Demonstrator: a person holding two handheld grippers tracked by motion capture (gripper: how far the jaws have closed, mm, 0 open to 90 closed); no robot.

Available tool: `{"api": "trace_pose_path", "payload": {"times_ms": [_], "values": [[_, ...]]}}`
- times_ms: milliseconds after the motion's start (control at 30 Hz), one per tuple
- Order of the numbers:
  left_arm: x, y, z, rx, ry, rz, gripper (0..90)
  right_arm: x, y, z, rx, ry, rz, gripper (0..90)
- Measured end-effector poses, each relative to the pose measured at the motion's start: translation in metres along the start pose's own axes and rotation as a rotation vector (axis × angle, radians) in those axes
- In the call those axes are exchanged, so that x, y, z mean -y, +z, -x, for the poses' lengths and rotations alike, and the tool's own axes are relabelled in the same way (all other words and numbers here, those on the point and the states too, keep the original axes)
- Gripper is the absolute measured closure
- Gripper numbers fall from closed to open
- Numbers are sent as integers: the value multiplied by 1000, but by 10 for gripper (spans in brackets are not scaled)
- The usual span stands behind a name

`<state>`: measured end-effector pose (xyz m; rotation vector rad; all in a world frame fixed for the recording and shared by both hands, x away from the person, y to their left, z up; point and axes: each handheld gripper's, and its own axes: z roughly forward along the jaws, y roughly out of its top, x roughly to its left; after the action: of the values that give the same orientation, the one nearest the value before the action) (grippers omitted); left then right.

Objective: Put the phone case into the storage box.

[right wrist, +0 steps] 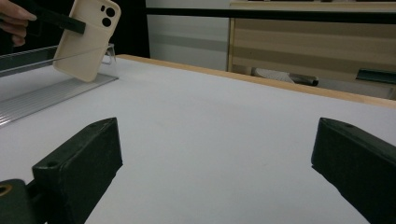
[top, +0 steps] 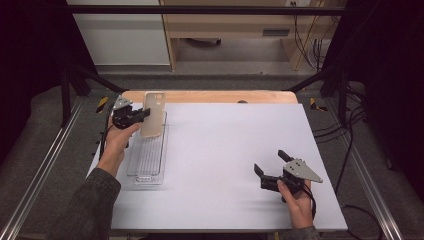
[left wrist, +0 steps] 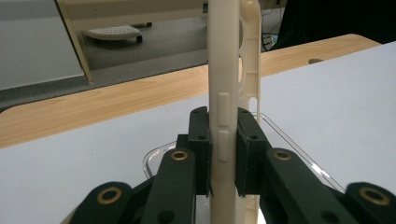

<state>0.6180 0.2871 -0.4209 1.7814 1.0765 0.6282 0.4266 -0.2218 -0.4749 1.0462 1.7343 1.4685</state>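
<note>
No readable text or label anywhere — seemingly none.

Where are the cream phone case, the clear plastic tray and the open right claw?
Cream phone case (top: 152, 116), high view, middle of its back.
Clear plastic tray (top: 148, 160), high view, ribbed floor.
Right claw (top: 270, 165), high view, gap between tips.

Cream plastic phone case (top: 153, 114), plain, at 10 o'clock. Clear ribbed plastic tray (top: 148, 159) beneath it. White table sheet (top: 230, 155), light wood table edge (top: 210, 96) at 12 o'clock.
</note>
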Motion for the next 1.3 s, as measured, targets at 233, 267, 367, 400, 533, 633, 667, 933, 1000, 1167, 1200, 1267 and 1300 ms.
{"api": "trace_pose_path", "payload": {"times_ms": [233,267,367,400,533,633,667,933,1000,1167,1200,1267,1300], "values": [[0,0,-1,-11,-2,-3,782,0,0,0,-1,0,2,19],[0,0,-1,-11,-2,-3,781,0,0,0,0,0,3,19],[0,0,-1,-12,1,-2,780,0,0,0,0,1,3,19],[0,0,-1,-14,2,-2,779,0,0,0,0,1,2,19],[1,-1,-2,-17,4,-3,774,0,0,0,0,1,2,19],[1,-1,-2,-18,8,-3,770,0,0,0,0,1,2,19],[1,-1,-2,-17,8,-2,769,0,0,0,0,1,2,19],[1,0,-3,-18,10,0,767,0,0,0,0,1,2,19],[1,0,-3,-19,9,1,766,0,0,0,0,2,2,19],[1,1,-3,-23,15,1,760,0,0,0,-1,2,1,19],[1,1,-3,-22,15,1,761,0,0,0,-1,2,1,19],[1,1,-3,-22,16,1,760,0,0,0,-1,1,1,19],[1,1,-3,-22,17,1,760,0,0,0,-1,1,1,19]]}}
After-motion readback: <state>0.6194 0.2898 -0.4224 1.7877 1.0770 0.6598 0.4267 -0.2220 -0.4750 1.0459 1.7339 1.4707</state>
